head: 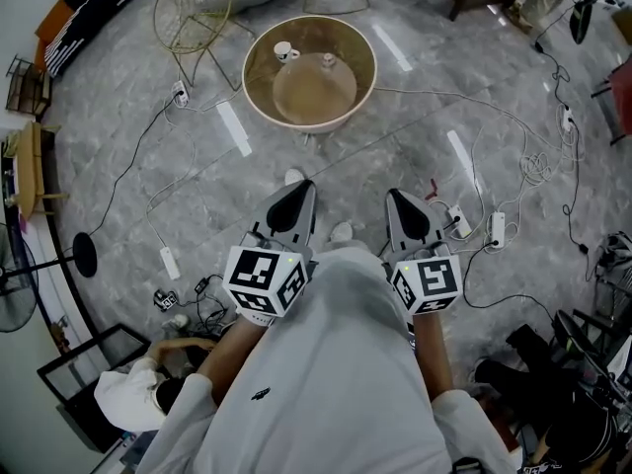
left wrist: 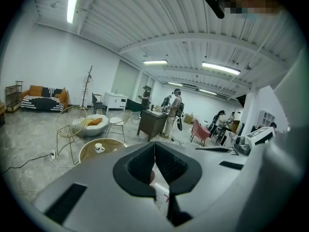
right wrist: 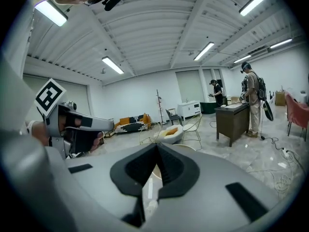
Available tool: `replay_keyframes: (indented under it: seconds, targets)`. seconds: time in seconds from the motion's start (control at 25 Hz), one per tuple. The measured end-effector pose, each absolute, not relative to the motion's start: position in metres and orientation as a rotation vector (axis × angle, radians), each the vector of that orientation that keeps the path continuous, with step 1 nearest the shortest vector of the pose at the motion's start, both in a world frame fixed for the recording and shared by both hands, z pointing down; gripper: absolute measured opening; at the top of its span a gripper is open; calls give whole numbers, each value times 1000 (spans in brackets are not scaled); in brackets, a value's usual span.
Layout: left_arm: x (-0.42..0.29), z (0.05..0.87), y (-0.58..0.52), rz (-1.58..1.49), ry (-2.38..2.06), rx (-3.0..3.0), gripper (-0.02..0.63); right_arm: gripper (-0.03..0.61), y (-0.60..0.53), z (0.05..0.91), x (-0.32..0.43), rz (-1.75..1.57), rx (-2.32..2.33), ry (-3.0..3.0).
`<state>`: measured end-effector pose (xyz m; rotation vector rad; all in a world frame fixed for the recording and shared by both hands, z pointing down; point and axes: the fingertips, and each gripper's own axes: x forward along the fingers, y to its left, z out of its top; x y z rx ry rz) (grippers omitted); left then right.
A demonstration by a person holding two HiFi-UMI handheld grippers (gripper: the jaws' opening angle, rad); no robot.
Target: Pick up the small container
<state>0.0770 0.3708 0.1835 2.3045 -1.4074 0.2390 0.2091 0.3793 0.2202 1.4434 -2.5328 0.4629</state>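
Closed and empty, left tool [head: 299, 191] and right tool [head: 398, 198] sit low in frame, well short of the target. Small container [head: 327, 62] stands upper centre on the round worktop [head: 247, 77], near a white cup [head: 284, 51]. Recommended: close in, then open one tool wide before descending.

The floor [head: 197, 156] is grey marble with pale veins, and the round table [head: 247, 74] has an amber see-through top and a cream rim. The cup [head: 284, 51] is white, and the small container [head: 327, 62] looks off-white I think, it's tiny here. The sofa [head: 51, 23] is orange under a black-and-white striped throw [head: 96, 6].
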Motion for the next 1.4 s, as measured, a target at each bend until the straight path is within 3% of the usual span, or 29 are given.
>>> replay_keyframes:
  seconds: [0.64, 1.4]
  targets:
    - [110, 186, 297, 263, -1286, 2347, 20, 6, 327, 222, 235, 513, 1527, -2472]
    - [37, 178, 119, 201, -1278, 2326, 20, 6, 147, 198, 171, 494, 1546, -2455]
